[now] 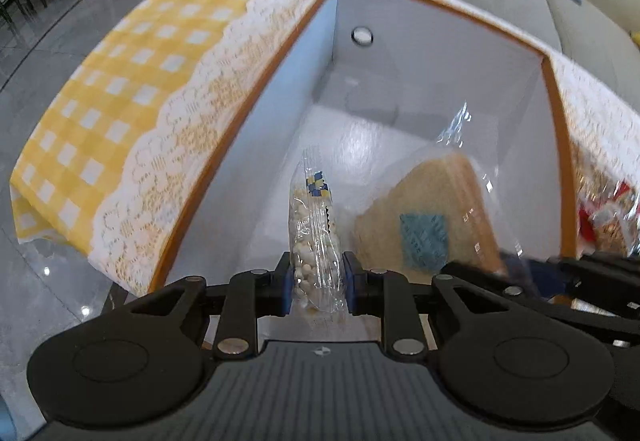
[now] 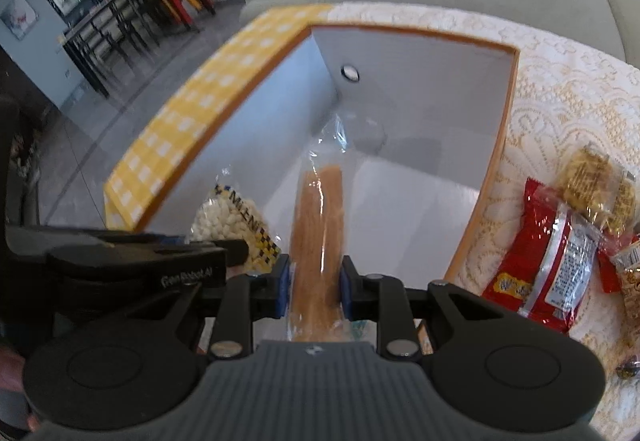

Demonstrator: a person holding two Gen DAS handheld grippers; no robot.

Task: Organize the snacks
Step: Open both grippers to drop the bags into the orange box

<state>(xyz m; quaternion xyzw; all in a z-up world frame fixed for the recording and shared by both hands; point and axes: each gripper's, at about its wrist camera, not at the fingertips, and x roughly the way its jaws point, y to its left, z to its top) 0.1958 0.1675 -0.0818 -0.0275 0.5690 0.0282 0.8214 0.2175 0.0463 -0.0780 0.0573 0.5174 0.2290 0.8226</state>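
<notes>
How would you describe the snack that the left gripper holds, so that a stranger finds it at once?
Look at the white box with the orange rim on the yellow checked tablecloth. Over its open top, the left gripper pinches a narrow clear bag of small white pieces. Unlike the wrapped tan wafer beside it, it bears a blue and yellow checked label.
</notes>
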